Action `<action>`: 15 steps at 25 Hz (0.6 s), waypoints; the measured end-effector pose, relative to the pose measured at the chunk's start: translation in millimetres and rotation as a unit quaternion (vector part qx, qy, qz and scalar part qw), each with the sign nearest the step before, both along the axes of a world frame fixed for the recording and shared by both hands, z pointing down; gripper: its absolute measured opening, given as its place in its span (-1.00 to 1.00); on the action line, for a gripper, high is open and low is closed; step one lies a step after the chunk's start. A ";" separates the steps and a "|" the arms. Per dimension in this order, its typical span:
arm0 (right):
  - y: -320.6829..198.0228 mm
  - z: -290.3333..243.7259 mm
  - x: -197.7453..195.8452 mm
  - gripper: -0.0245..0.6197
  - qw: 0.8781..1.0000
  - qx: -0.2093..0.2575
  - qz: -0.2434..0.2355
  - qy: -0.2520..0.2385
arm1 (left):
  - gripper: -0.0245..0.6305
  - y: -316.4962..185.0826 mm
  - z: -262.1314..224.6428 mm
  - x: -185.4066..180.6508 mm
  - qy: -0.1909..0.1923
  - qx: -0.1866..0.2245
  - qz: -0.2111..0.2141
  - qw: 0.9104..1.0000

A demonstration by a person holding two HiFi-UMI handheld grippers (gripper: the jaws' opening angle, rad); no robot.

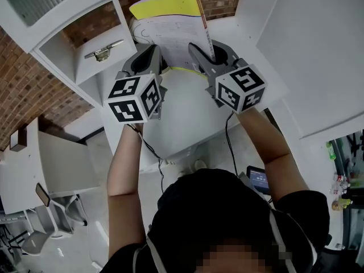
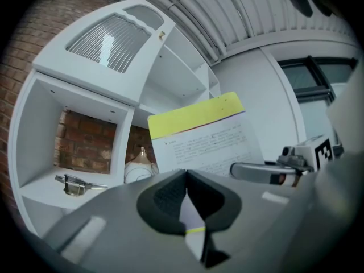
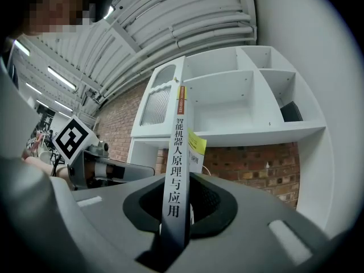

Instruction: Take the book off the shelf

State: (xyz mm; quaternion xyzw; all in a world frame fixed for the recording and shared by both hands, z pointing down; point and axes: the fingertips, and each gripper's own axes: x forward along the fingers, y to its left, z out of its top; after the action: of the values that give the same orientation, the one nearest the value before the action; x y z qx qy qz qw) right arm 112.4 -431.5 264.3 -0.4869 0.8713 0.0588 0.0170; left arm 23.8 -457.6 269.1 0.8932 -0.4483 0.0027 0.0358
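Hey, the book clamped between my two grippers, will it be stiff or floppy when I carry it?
The book looks like a thin softcover, so it will probably flex somewhat. The right gripper clamps its narrow spine, likely the stiffest part, while the left gripper pinches the opposite edge, which should limit sagging. It seems light for its size.

The lower edge of the book is hidden behind the left gripper and the right gripper. The print on its white page is too small to read. The book covers most of a white round pot.
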 end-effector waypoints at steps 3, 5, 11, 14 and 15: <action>6.8 5.8 -1.1 -0.73 1.000 0.000 -0.008 -0.002 | -0.90 3.9 9.4 -3.9 0.002 -0.001 -0.005 1.000; 12.1 10.5 -1.8 -0.73 1.000 0.002 -0.011 -0.005 | -0.90 7.2 16.5 -7.8 0.010 -0.006 -0.009 1.000; 26.8 26.9 -6.3 -0.73 1.000 0.001 -0.022 -0.012 | -0.90 14.4 34.8 -20.3 0.035 -0.026 -0.019 0.999; 34.2 33.7 -8.1 -0.73 0.999 -0.004 -0.026 -0.026 | -0.90 19.3 38.4 -29.1 0.037 -0.029 -0.026 0.999; 37.1 36.3 -8.3 -0.73 0.999 -0.005 -0.028 -0.028 | -0.90 21.7 39.9 -32.1 0.038 -0.029 -0.029 0.998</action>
State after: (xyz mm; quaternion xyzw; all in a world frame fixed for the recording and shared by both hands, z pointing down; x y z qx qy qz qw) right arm 104.1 -394.4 300.6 -0.4642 0.8839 0.0401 0.0406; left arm -8.3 -436.0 309.0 0.8778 -0.4721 -0.0192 0.0790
